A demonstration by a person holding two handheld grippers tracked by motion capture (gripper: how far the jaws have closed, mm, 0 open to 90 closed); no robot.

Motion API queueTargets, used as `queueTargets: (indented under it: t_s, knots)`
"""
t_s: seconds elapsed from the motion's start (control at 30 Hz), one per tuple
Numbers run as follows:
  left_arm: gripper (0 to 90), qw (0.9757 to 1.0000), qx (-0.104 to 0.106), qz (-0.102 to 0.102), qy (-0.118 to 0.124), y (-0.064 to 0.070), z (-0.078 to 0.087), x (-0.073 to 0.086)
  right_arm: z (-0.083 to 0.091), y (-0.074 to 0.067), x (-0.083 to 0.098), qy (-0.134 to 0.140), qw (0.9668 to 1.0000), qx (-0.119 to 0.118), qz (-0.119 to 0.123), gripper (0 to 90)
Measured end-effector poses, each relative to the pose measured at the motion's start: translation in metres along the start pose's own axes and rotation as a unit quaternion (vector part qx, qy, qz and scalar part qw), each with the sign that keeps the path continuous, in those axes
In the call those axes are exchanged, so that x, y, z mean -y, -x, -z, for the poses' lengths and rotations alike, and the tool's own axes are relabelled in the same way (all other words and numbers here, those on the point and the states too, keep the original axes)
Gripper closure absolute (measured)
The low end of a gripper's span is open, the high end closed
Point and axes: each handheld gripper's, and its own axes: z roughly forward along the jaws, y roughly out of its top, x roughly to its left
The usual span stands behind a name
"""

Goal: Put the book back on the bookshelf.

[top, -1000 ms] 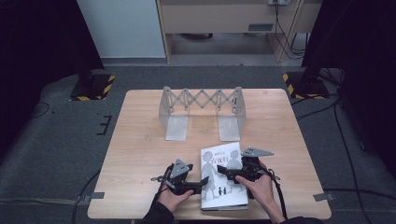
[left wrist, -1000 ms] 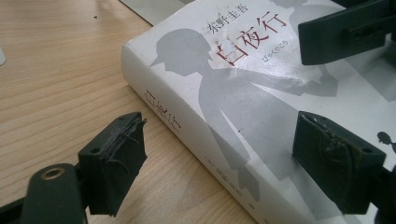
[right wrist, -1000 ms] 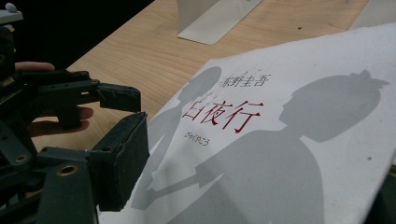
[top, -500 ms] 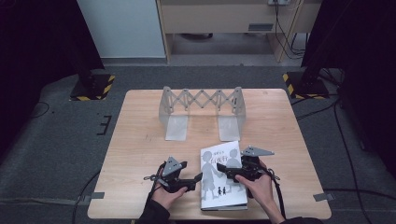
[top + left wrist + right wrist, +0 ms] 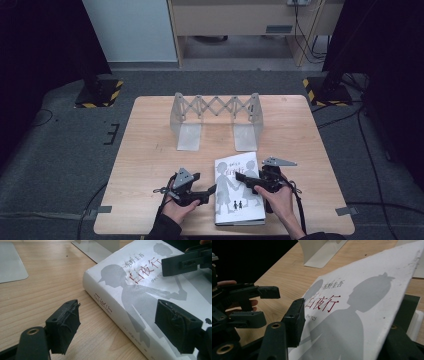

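Note:
A thick white book [image 5: 239, 200] with grey silhouettes and red title characters lies flat near the table's front edge. My left gripper [image 5: 212, 189] lies level at its spine [image 5: 105, 307]. Its jaws have just been closing a little and stand open: one pad [image 5: 63, 327] is over the table and the other [image 5: 177, 327] over the cover, neither pressing. My right gripper [image 5: 241, 177] reaches in from the right. The raised front cover [image 5: 362, 302] runs between its jaws, which have just been closing. One finger [image 5: 294, 320] is above the cover, the other is under it, and a gap remains.
A grey metal expanding book rack [image 5: 216, 117] stands at the table's middle back, its two flat base plates [image 5: 189, 136] pointing toward me. The wooden table [image 5: 150, 165] is bare to the left of the book. A dark endpaper [image 5: 409, 305] shows beneath the lifted cover.
The left hand has shifted slightly to the left beside the book. The right hand and the book stay where they were.

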Motion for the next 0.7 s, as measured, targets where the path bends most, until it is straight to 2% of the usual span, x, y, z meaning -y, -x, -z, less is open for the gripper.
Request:
queueTargets:
  t_s: [0.1,0.17,0.33,0.53,0.7]
  knots:
    - [19.2,1.0000,-0.001,0.002,-0.001,-0.001,0.001,0.000,0.000,0.001,0.000,-0.002,1.0000,0.001,-0.007,51.5]
    - [19.3,1.0000,-0.001,0.003,0.000,-0.001,0.000,0.000,0.001,0.004,-0.001,-0.006,0.9998,0.000,-0.020,56.0]
    - [19.7,1.0000,0.002,0.006,0.002,-0.001,-0.001,0.000,0.002,0.002,-0.003,-0.006,0.9996,0.006,-0.028,60.3]
    - [19.7,0.9996,0.022,0.015,0.007,0.003,-0.003,0.001,0.005,-0.002,-0.007,0.011,0.9989,-0.008,-0.044,69.3]
    - [18.6,0.9985,0.045,0.026,0.016,0.006,-0.007,0.001,0.011,-0.012,-0.013,0.034,0.9981,-0.030,-0.042,77.5]
